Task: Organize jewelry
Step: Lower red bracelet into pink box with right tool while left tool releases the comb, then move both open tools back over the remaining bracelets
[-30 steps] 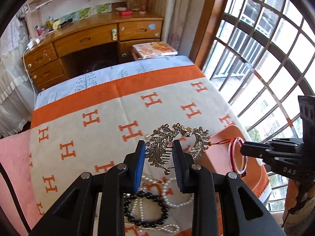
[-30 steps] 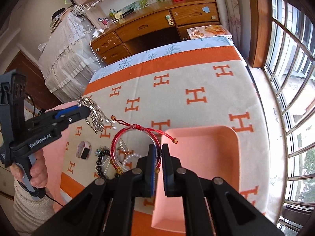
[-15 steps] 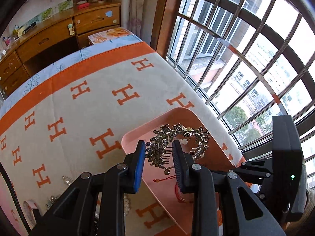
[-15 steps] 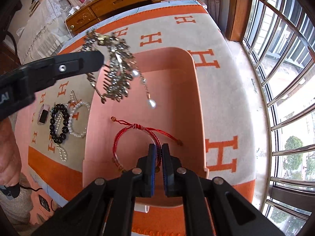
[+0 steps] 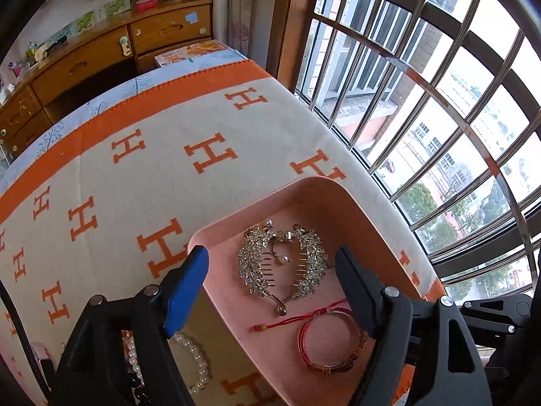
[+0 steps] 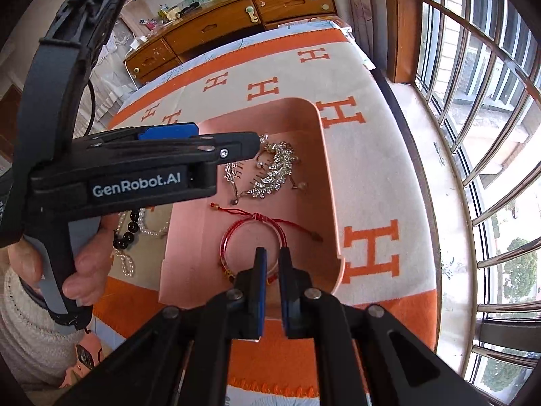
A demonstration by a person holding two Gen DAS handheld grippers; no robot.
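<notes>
A rhinestone leaf hair comb (image 5: 282,265) lies in the pink tray (image 5: 304,187), also in the right wrist view (image 6: 270,172). My left gripper (image 5: 270,267) is open wide above the comb, empty. A red string bracelet (image 5: 329,341) lies flat in the tray near its front (image 6: 253,240). My right gripper (image 6: 273,257) hovers just above the bracelet's near side, jaws slightly apart with nothing between them. The left gripper's side (image 6: 216,149) shows over the tray (image 6: 324,155) in the right wrist view.
A pearl bracelet (image 5: 196,362) and black bead bracelet (image 6: 126,233) lie on the orange-and-cream H-patterned blanket (image 5: 135,169) left of the tray. A barred window (image 5: 439,101) runs along the right. A wooden desk (image 5: 101,57) stands at the back.
My left gripper opened and dropped the hair comb into the tray. My right gripper let go of the red bracelet, which now lies in the tray.
</notes>
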